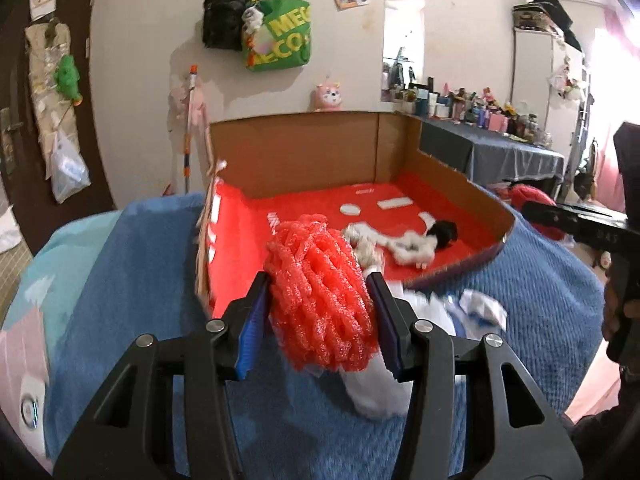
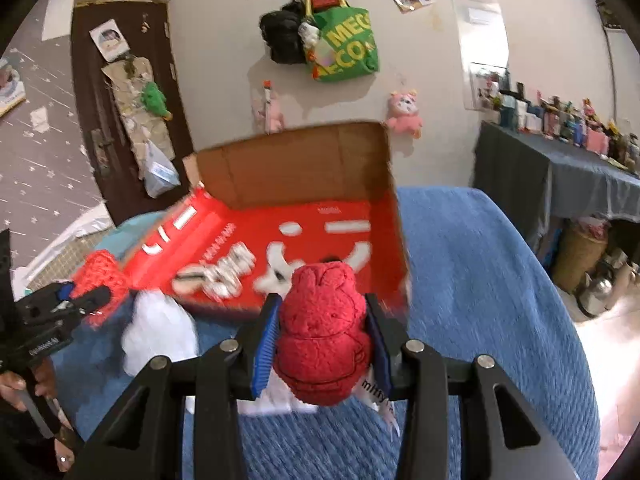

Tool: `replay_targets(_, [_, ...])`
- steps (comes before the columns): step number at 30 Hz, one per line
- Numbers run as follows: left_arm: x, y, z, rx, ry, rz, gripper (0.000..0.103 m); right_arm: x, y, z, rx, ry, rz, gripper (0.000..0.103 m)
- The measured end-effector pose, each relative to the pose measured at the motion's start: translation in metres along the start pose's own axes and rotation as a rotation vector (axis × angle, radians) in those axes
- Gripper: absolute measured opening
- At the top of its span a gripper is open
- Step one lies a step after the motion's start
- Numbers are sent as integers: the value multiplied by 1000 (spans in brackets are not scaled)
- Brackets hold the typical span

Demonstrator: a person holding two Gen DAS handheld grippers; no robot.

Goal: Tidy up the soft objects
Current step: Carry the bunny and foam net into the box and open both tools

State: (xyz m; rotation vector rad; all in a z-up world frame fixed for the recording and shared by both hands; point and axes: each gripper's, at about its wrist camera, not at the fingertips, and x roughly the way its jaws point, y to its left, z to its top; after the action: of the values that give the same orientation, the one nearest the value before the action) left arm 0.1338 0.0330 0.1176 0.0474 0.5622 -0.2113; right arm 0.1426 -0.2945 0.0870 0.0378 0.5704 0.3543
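Observation:
My left gripper (image 1: 318,292) is shut on a coral-red foam net bundle (image 1: 320,296), held above the blue blanket at the front edge of the open cardboard box (image 1: 296,152) with a red floor. My right gripper (image 2: 322,318) is shut on a red knitted plush toy (image 2: 324,332), held just in front of the box (image 2: 296,160). A black-and-white soft toy (image 1: 412,242) lies on the red floor inside the box. White soft cloth (image 1: 376,380) lies on the blanket under the left gripper; it also shows in the right wrist view (image 2: 156,332). The left gripper with its bundle (image 2: 100,284) shows at the left of the right wrist view.
The blue blanket (image 1: 152,280) covers the bed around the box. A dark-draped table with bottles (image 1: 492,148) stands at the right. Bags (image 1: 280,32) hang on the wall behind. A brown door (image 2: 120,120) is at the left.

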Motion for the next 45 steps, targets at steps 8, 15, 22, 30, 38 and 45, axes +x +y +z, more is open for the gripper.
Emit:
replay_targets(8, [74,8,48,54,111,-28,46,55,10,59,-69,12,57,43])
replay_targets(15, [138,13,63,89,250,-4,46,151,29,78,-103,234,122,44])
replay_targets(22, [176,18,60,95,345,-13,46,196,32,81,-160,366,94,44])
replay_targets(30, [187,20,63,112,369,-2,46,214,32,75,-209,439,62,44])
replay_targets(38, [190,12,62,140,358,18,47,215,26,70,-199,468,18,44])
replay_targets(45, [193,12,61,151,366,25,49,216,25,69,-197,469,-1,44])
